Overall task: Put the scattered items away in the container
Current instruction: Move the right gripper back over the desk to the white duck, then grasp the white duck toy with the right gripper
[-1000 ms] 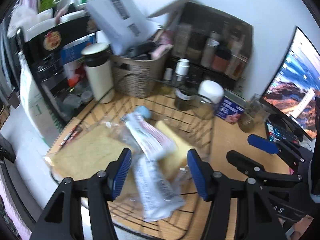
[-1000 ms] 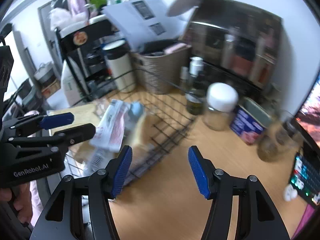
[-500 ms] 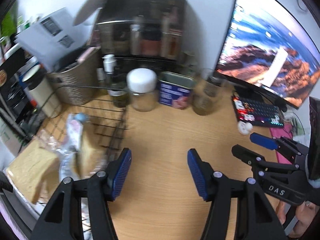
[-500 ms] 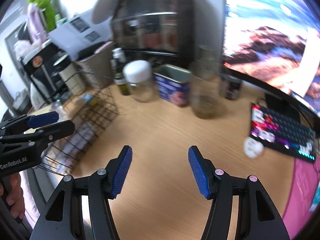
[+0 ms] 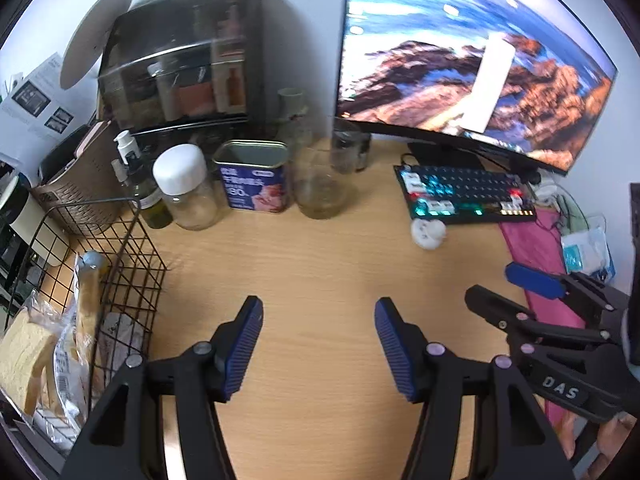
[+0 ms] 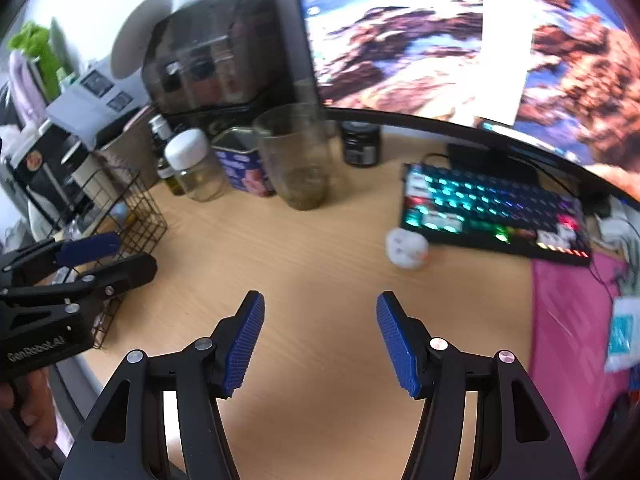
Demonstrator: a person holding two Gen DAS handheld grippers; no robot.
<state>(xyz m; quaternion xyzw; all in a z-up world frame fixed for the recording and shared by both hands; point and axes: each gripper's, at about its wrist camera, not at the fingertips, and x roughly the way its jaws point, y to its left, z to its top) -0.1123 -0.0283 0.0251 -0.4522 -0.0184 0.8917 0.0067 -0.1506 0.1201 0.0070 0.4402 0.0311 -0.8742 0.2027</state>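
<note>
Both tongs hang over a bare patch of the wooden desk [image 5: 320,264]. The left gripper [image 5: 318,344] has its blue pads apart with nothing between them. The right gripper [image 6: 320,340] is the same, spread and holding nothing.

The black wire basket [image 5: 132,264] sits at the left edge of the desk. Inside it are a bag of sliced bread [image 5: 24,352] and a long packet with a blue cap [image 5: 90,280], leaning against the wire wall. The basket is well off to the side of both tongs.

Along the back of the desk stands a row of things. There is a glass jar with a white lid [image 5: 186,188], then a blue tin [image 5: 252,176] just beside it, then an open clear glass [image 5: 320,184]. A small dark jar [image 6: 360,144] stands behind the glass, under the big screen [image 5: 460,60]. A brown woven bin [image 5: 80,184] sits behind the basket, and a dark see-through box of bottles [image 5: 180,60] stands against the white wall.

To the right, a keyboard with glowing keys [image 6: 492,212] lies under the screen. A little white round thing [image 6: 406,248] rests just in front of it. A pink cloth [image 6: 568,320] covers the right end of the desk. Nothing lies in the way on the wood right under the tongs.
</note>
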